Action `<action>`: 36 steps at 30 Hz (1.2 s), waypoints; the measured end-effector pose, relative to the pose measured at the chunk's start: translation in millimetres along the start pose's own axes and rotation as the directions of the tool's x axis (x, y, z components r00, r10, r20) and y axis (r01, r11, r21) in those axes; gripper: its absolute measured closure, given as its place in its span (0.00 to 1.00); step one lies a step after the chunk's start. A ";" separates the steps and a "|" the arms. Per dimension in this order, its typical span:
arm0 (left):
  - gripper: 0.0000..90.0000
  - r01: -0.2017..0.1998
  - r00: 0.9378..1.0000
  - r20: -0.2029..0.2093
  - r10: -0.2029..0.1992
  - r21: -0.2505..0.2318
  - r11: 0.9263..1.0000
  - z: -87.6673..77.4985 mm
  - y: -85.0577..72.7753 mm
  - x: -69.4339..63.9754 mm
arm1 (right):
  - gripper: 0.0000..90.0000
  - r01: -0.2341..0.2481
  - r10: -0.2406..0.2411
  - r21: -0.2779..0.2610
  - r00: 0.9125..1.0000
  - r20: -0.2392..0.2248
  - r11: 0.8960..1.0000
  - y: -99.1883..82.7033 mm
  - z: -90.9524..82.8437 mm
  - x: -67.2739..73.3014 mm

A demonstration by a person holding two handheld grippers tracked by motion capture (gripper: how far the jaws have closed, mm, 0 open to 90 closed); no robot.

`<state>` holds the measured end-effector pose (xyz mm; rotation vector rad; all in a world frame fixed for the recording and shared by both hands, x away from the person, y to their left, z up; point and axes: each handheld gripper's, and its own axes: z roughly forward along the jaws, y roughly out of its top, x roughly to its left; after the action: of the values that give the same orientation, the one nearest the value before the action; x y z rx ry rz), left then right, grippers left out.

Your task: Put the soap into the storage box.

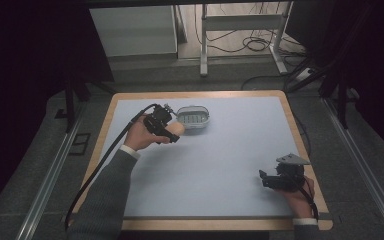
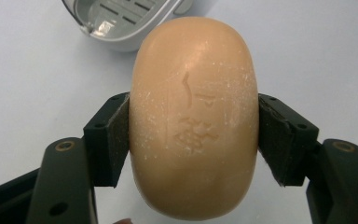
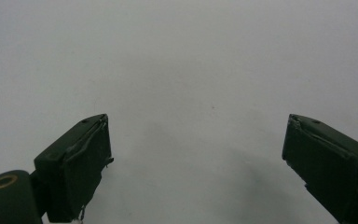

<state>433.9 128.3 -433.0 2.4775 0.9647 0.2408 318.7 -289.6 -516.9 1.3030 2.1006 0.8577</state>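
A: Left hand-held gripper (image 2: 193, 140)?
B: Clamped on the soap (image 2: 193, 116), pads on its two long sides. The bar's long axis runs straight out along the jaws, away from the hand.

A: Where's the soap in the high view?
B: Just off the table (image 1: 230, 165), in the left hand-held gripper (image 1: 172, 131), at the near-left edge of the dish (image 1: 194, 119). Soap (image 1: 172, 130) looks almost touching the rim; can't tell whether it does.

A: Dish from the gripper's own camera?
B: Ahead and to the left, dish (image 2: 121, 23) open side up, slotted floor empty. Part of it is cut off by the top edge.

A: So the coming move?
B: My guess: carry the bar forward and a bit left over the rim, then lower it in. Long axis may need a turn to line up with the oval; hard to judge from here.

A: Right hand-held gripper (image 1: 272, 179)?
B: Jaws wide apart, nothing between them (image 3: 196, 154), at the near-right of the table, well apart from the dish. Left hand is far nearer.
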 end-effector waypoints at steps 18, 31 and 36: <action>0.36 -0.014 1.000 0.006 0.014 0.020 1.000 10.9 19.4 7.8 | 0.09 -0.010 0.010 0.001 1.000 0.005 1.000 -1.4 -1.4 -3.7; 0.36 -0.019 1.000 0.008 0.019 0.020 1.000 17.5 35.7 13.0 | 0.09 -0.008 0.008 0.001 1.000 0.005 1.000 -1.9 -0.3 -3.5; 0.36 -0.024 1.000 0.007 0.023 0.023 0.999 21.4 42.2 16.4 | 0.09 -0.008 0.008 0.002 1.000 0.006 1.000 -2.0 -0.4 -3.9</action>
<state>478.0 104.5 -431.4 2.5100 0.9408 0.2296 318.9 -293.9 -517.7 1.3138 2.0941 0.8542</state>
